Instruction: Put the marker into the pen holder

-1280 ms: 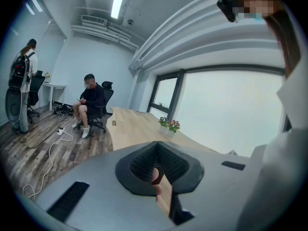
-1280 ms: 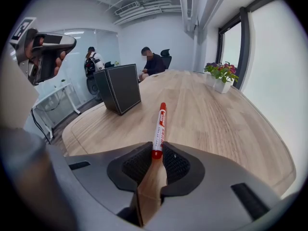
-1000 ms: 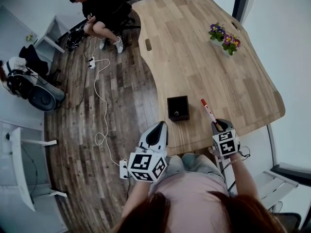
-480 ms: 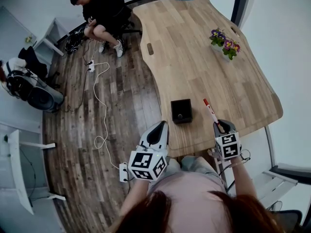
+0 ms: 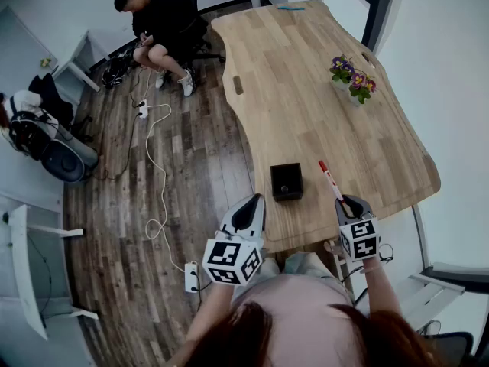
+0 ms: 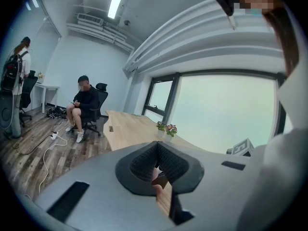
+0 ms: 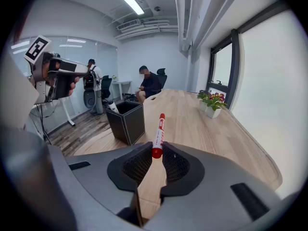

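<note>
Transport step: right gripper [image 5: 345, 202] pinches marker [image 5: 330, 180] by near end. Pen holder [image 5: 286, 182] near, to its left, on tabletop [image 5: 306, 90]. Left gripper [image 5: 248, 209] pressed together, empty. Next: shift left, tip marker upright over opening.

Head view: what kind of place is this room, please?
Most likely an office or meeting room. A long wooden table fills one side, a person sits on a black office chair near it, and tall windows line the wall.
</note>
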### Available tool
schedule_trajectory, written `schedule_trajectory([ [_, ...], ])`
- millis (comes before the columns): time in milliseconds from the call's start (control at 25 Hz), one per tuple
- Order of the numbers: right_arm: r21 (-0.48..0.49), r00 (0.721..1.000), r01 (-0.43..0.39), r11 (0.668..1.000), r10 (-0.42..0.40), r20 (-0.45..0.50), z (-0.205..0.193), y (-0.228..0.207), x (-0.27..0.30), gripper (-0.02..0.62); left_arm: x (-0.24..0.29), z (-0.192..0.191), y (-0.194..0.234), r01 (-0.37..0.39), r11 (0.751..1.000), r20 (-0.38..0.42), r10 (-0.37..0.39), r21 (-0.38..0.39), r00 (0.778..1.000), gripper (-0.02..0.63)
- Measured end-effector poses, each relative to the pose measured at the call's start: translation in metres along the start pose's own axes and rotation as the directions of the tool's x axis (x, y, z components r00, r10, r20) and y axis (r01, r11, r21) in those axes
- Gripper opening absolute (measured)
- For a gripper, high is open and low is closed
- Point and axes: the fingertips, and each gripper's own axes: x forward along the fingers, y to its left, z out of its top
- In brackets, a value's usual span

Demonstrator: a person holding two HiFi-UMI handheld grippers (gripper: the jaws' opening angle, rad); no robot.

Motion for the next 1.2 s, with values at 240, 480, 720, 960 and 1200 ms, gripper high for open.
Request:
schedule_trajectory([
  [240, -0.011, 0.999, -0.020, 1.000, 0.020, 0.025, 0.014, 0.008, -0.007, 0.060, 0.000, 0.002, 0.000, 0.010, 1.000, 0.005, -0.010, -0.001, 1.000, 0.000],
  [480, -0.029, 0.997, -0.048, 0.998, 0.050, 0.051, 0.027, 0.020, -0.019, 0.060, -0.003, 0.002, -0.001, 0.022, 1.000, 0.006, -0.022, 0.005, 1.000, 0.000],
  [720, -0.039, 0.994, -0.078, 0.996, 0.081, 0.079, 0.038, 0.030, -0.027, 0.060, -0.003, 0.001, -0.001, 0.030, 1.000, 0.011, -0.030, 0.006, 0.999, 0.000],
  [960, -0.044, 0.990, -0.105, 0.993, 0.109, 0.085, 0.045, 0.041, -0.031, 0.060, -0.005, 0.001, -0.001, 0.039, 0.999, 0.007, -0.039, 0.007, 0.999, 0.000],
  [1200, -0.056, 0.986, -0.139, 0.989, 0.143, 0.081, 0.049, 0.050, -0.033, 0.060, -0.004, -0.004, -0.007, 0.059, 0.998, -0.003, -0.058, 0.020, 0.998, 0.000],
])
